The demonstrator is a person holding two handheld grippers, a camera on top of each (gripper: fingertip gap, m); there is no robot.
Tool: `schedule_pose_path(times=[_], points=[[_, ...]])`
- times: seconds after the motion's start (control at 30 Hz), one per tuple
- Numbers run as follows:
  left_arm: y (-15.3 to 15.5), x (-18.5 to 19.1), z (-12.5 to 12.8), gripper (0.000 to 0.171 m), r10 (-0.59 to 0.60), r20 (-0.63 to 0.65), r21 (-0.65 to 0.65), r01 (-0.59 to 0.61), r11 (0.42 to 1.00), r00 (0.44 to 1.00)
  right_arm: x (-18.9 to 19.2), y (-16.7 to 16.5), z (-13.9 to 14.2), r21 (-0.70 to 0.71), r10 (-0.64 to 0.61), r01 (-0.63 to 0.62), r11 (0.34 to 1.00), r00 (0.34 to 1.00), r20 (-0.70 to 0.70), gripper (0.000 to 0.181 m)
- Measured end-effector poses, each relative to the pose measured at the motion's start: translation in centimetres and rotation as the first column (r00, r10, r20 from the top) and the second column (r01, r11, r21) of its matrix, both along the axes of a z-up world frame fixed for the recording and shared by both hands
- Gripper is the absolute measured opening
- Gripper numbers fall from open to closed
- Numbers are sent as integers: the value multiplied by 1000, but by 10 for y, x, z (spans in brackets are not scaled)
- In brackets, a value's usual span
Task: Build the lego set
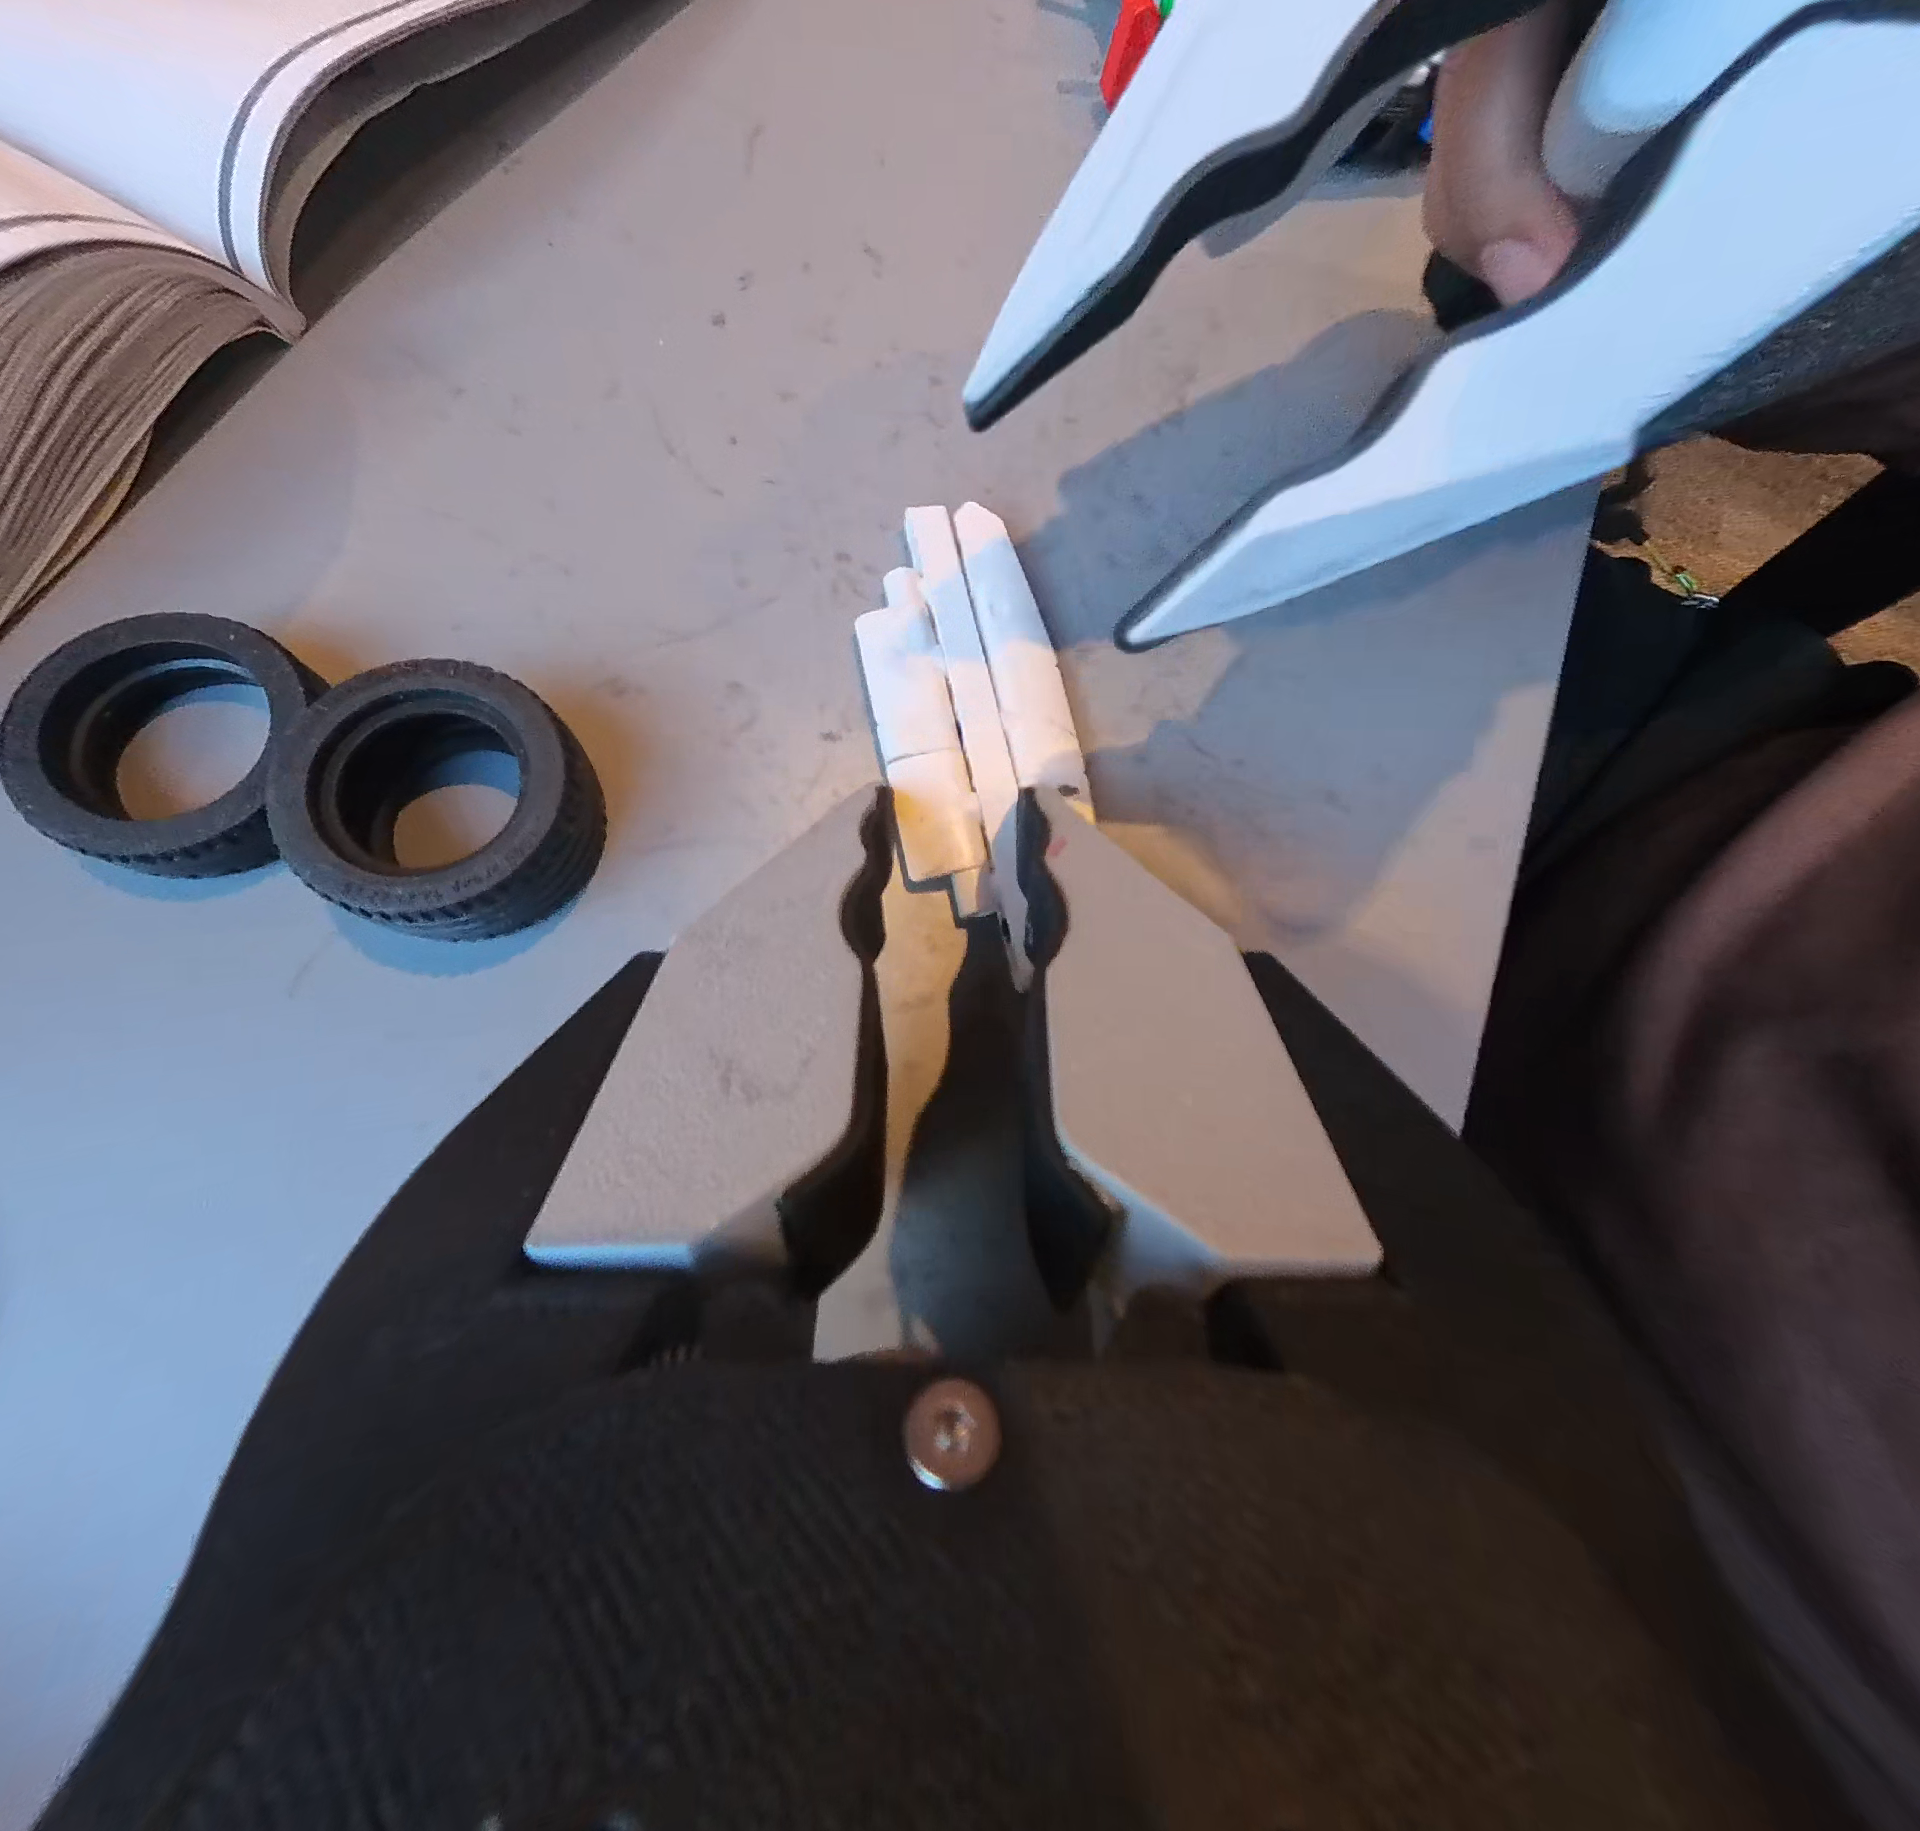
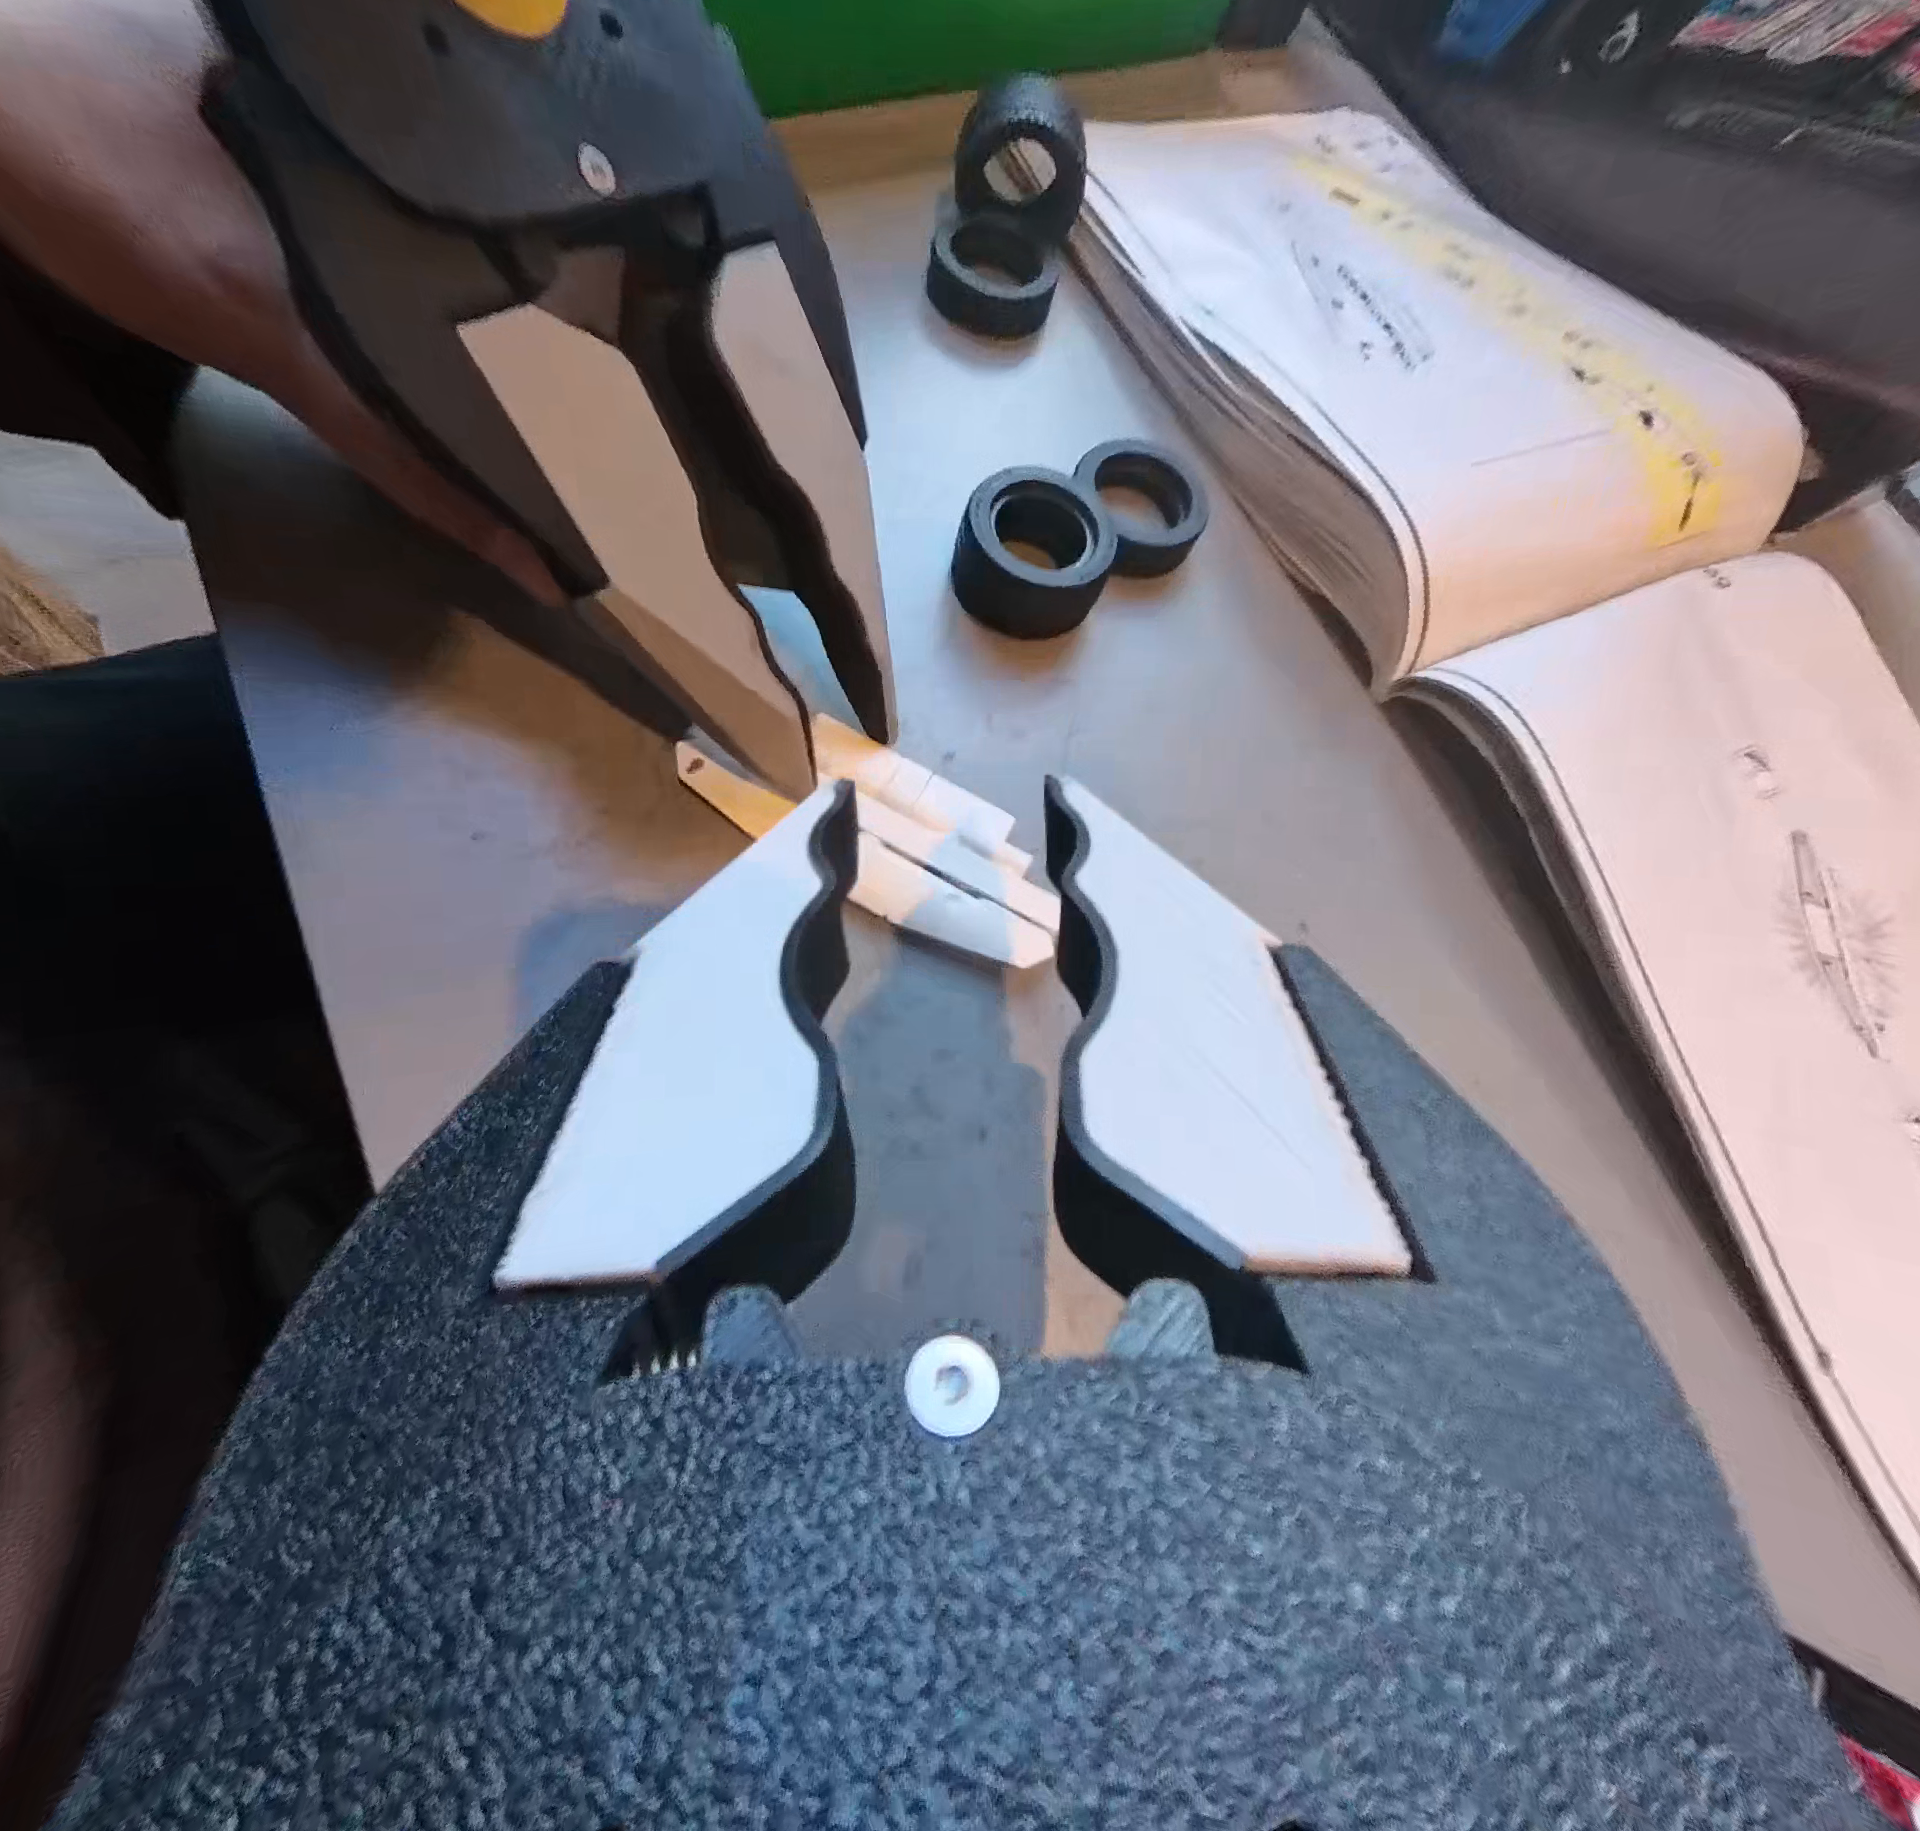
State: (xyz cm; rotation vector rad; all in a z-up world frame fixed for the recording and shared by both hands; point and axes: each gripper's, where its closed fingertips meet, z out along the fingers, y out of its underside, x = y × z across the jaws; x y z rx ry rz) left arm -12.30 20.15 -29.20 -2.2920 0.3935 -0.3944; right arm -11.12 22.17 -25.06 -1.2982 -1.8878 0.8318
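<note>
A small white lego assembly (image 1: 961, 680) of stacked flat pieces lies on the grey table; it also shows in the right wrist view (image 2: 951, 872). My left gripper (image 1: 956, 815) is shut on its near end and holds it against the table; it shows in the right wrist view (image 2: 847, 742) too. My right gripper (image 2: 951, 805) is open and empty, its fingertips just short of the assembly's other end. In the left wrist view it (image 1: 1049, 524) hovers above and to the right of the assembly.
Two black rubber tyres (image 1: 301, 794) lie left of the assembly, seen also in the right wrist view (image 2: 1081, 534), with two more tyres (image 2: 1003, 223) farther back. An open instruction booklet (image 2: 1455, 379) lies beside them. The table edge (image 1: 1527, 846) runs close on the right. One gripper's finger ends stand about 5 cm off the other's.
</note>
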Motion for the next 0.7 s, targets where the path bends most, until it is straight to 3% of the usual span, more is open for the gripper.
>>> schedule_pose_path(times=[0.33,0.6,0.7], points=[[-8,-5,13,28,5,93,6,-5,1000,996,-5,0,-29,-11,-21,22,1000,994,106,64],[-15,1,0,31,-28,-4,-31,27,999,1000,-11,9,-32,31,-53,50,998,994,93,65],[-16,-2,7,32,-28,-45,-10,27,1000,999,-6,-1,-13,-45,7,-6,999,1000,28,65]])
